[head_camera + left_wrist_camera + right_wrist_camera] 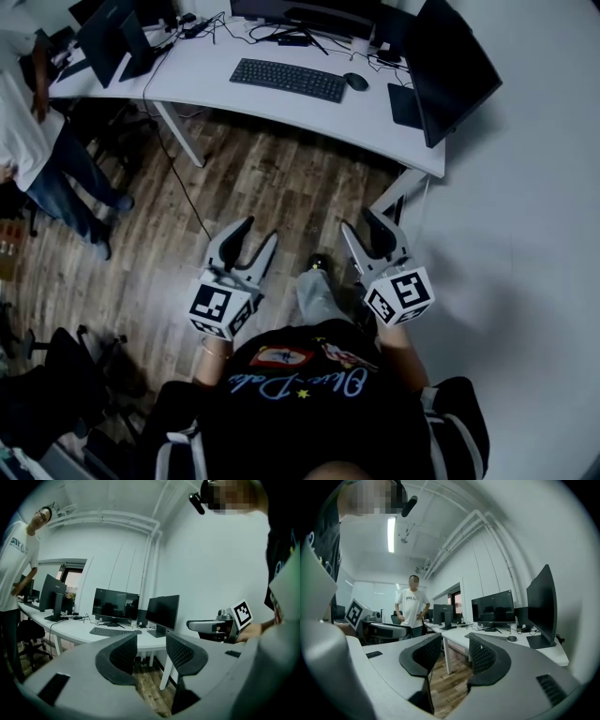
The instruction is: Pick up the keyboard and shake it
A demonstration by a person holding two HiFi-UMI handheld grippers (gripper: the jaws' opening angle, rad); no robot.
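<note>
Keyboard (288,80) sits on the white desk (211,84) at 12 o'clock, well apart from us; mouse (355,82) just at its 3 o'clock; left gripper (260,232) and right gripper (360,223) both gape wide, nothing between the jaws, over wood floor (272,183); we'd approach level, take one short end each at 9 and 3; clamp square so it won't twist when shaken.
</note>
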